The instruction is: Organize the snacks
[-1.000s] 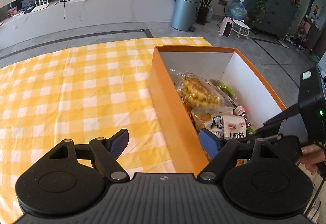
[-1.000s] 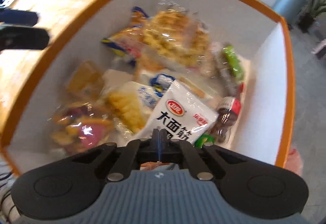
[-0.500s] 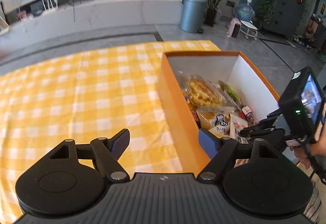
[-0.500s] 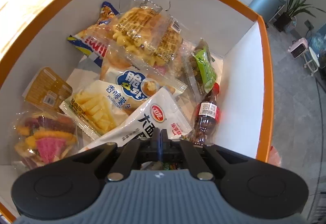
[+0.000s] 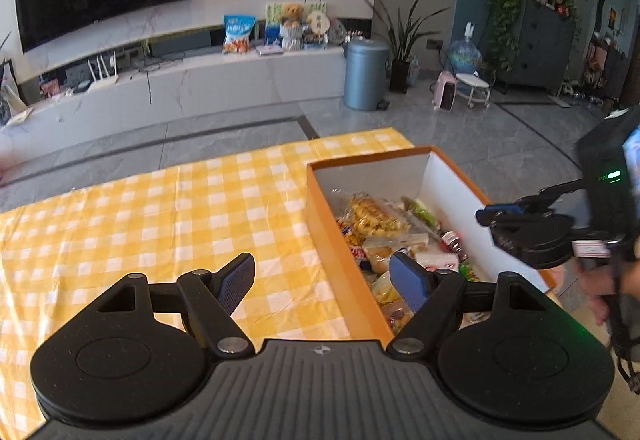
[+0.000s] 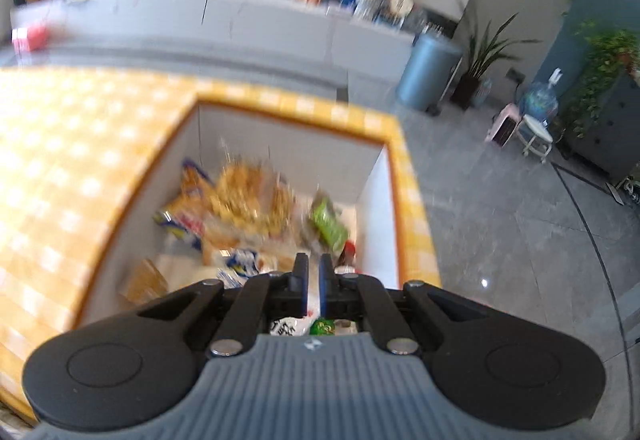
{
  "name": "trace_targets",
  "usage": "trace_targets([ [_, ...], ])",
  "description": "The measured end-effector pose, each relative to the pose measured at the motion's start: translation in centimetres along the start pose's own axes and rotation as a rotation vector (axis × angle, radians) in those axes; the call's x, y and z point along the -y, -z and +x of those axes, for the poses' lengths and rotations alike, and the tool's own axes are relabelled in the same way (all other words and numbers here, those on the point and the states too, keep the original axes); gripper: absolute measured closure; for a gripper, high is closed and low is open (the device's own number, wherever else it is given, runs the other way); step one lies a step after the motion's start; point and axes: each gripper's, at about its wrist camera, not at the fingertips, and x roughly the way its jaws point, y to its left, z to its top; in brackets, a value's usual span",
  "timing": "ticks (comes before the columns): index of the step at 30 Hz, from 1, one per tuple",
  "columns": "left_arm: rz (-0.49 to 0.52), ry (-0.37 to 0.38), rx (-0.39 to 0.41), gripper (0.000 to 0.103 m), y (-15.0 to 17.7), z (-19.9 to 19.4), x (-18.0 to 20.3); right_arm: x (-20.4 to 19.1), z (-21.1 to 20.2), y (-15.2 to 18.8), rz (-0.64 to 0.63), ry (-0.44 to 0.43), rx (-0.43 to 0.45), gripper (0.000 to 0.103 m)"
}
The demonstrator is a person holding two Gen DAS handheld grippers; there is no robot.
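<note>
The snacks [image 5: 384,228] are seen piled inside the orange box [image 5: 340,240] on the checked tablecloth [image 5: 160,220]. The left gripper [image 5: 322,278] is held wide open and empty; the right gripper [image 6: 313,280] is nearly closed on nothing. Both should be kept clear of the box rim, and the packets left undisturbed.

A yellow-and-white checked woven tablecloth [image 5: 160,224] looks matt and soft, with faint creases. On its right part the orange cardboard box [image 5: 340,256] has a matt outside and smooth white paper-like inner walls. The snack packets [image 5: 376,220] in it are glossy clear and printed plastic film. Both matt black plastic grippers have ribbed grey bodies. The far grey floor tiles [image 5: 500,135] shine.
</note>
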Motion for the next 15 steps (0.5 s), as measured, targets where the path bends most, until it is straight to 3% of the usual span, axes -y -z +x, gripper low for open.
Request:
trace_targets([
  [2, 0.023, -0.002, 0.029, 0.012, 0.5, -0.7, 0.9, 0.1, -2.8, 0.6, 0.037, 0.012, 0.056, 0.092],
  [4, 0.027, -0.005, 0.049, 0.012, 1.0, -1.3, 1.7, -0.1, -5.7, 1.5, 0.086, 0.011, 0.113, 0.077],
  [8, 0.009, -0.007, 0.064, 0.012, 2.1, -2.1, 2.8, 0.1, -9.7, 4.5, 0.203, 0.023, 0.17, 0.065],
  [15, -0.018, -0.024, 0.094, 0.012, 4.0, -3.6, 3.8, -1.9, -13.5, 9.0, 0.245, 0.024, 0.175, 0.053],
])
